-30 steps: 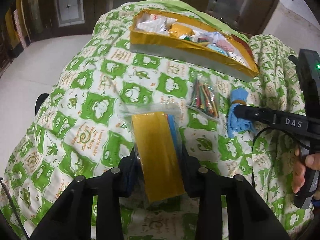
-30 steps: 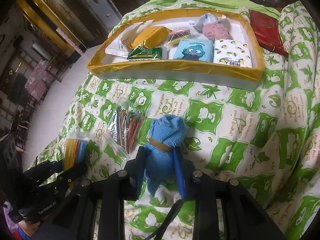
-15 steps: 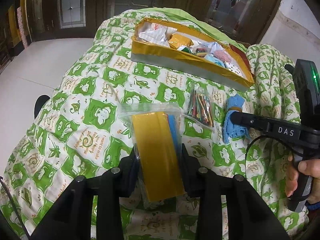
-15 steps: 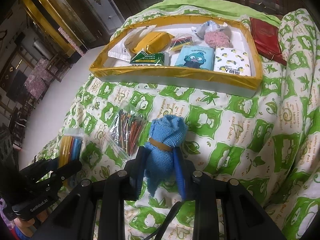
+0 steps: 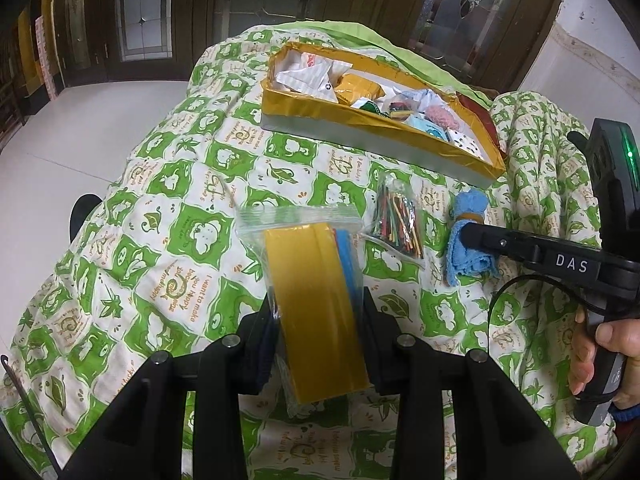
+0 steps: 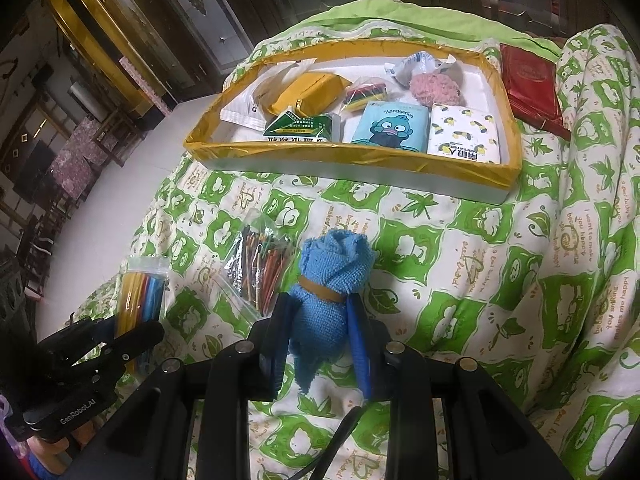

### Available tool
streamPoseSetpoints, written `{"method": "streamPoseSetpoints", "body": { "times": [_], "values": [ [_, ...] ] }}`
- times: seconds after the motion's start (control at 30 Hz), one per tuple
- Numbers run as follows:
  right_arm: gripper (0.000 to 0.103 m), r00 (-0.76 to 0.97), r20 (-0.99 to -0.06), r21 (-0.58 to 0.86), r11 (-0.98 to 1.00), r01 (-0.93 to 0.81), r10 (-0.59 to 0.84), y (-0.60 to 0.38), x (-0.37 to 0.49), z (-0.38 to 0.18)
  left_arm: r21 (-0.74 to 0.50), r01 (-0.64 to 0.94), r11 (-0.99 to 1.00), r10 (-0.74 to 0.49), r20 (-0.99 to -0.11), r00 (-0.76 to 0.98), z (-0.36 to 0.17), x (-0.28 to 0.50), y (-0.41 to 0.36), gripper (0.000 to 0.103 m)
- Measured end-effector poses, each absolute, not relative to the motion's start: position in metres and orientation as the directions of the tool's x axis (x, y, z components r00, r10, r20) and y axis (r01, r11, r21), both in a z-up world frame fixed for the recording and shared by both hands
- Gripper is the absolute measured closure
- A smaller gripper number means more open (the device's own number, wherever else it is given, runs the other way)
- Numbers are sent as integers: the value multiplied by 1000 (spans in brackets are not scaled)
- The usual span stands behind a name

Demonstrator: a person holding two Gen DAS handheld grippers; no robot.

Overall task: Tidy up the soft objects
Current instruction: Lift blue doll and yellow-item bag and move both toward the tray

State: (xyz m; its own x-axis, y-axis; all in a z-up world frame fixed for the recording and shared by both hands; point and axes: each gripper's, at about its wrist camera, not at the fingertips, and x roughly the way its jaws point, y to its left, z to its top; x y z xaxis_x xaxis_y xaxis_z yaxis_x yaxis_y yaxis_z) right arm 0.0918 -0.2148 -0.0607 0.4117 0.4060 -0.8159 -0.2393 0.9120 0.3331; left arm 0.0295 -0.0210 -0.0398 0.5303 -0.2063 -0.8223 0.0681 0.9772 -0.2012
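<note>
Beyond both grippers on the green-and-white quilted bed [image 6: 460, 264]: gold-rimmed shallow cardboard tray [image 6: 360, 160]; left gripper [image 5: 320, 316] jaws clamped on clear zip bag of yellow-blue foam strips [image 5: 316, 300], right gripper [image 6: 320, 340] jaws clamped on rolled blue knitted cloth [image 6: 324, 304], lengthwise toward tray.

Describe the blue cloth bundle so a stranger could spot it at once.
Start at the gold-rimmed tray on the green-and-white quilt. On the quilt in front of it, the right gripper clamps a rolled blue towel. Unlike the neighbouring clear bag of coloured sticks, it is knitted cloth tied by a tan band.
</note>
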Motion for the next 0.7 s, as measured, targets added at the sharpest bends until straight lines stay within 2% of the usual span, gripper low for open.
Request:
{"method": "streamPoseSetpoints", "body": {
  "times": [0.7],
  "values": [
    [73,513,-759,396,910,-124,401,-266,98,-37,-250,-6,968,-196,-771,606,-24,30,7,67]
  ]
}}
